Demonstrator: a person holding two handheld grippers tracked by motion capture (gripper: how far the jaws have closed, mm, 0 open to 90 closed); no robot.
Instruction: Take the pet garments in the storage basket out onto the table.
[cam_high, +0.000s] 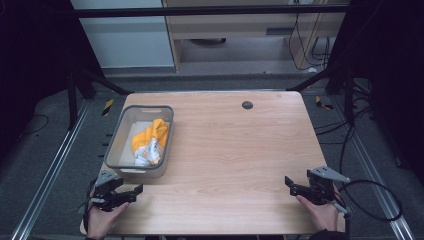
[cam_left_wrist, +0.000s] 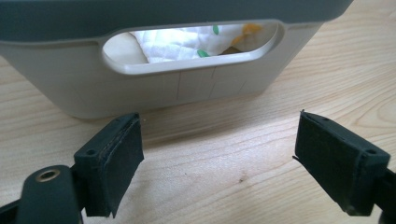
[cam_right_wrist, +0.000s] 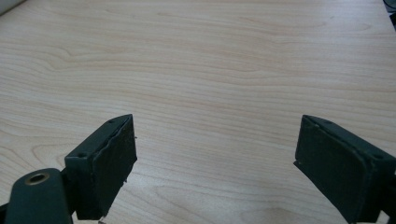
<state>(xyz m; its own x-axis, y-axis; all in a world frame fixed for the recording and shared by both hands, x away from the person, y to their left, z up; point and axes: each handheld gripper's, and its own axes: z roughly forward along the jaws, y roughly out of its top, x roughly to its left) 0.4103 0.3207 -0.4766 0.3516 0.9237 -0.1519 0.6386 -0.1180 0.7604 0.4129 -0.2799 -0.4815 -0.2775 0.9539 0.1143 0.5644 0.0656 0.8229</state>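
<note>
A grey plastic bin (cam_high: 116, 145) stands on the left part of the wooden table (cam_high: 235, 150), holding a crumpled orange and white cloth (cam_high: 149, 141). My left gripper (cam_high: 134, 191) rests near the table's front left corner, just in front of the bin, open with nothing between its jaws. In the left gripper view the bin's near wall (cam_left_wrist: 154, 86) with its handle slot fills the top, and the white cloth (cam_left_wrist: 187, 42) shows through the slot. My right gripper (cam_high: 291, 185) sits at the front right, open over bare wood (cam_right_wrist: 210, 93).
A small dark round grommet (cam_high: 247, 105) is set in the table near its far edge. Cables trail on the floor to the right of the table, and metal frame rails run along both sides.
</note>
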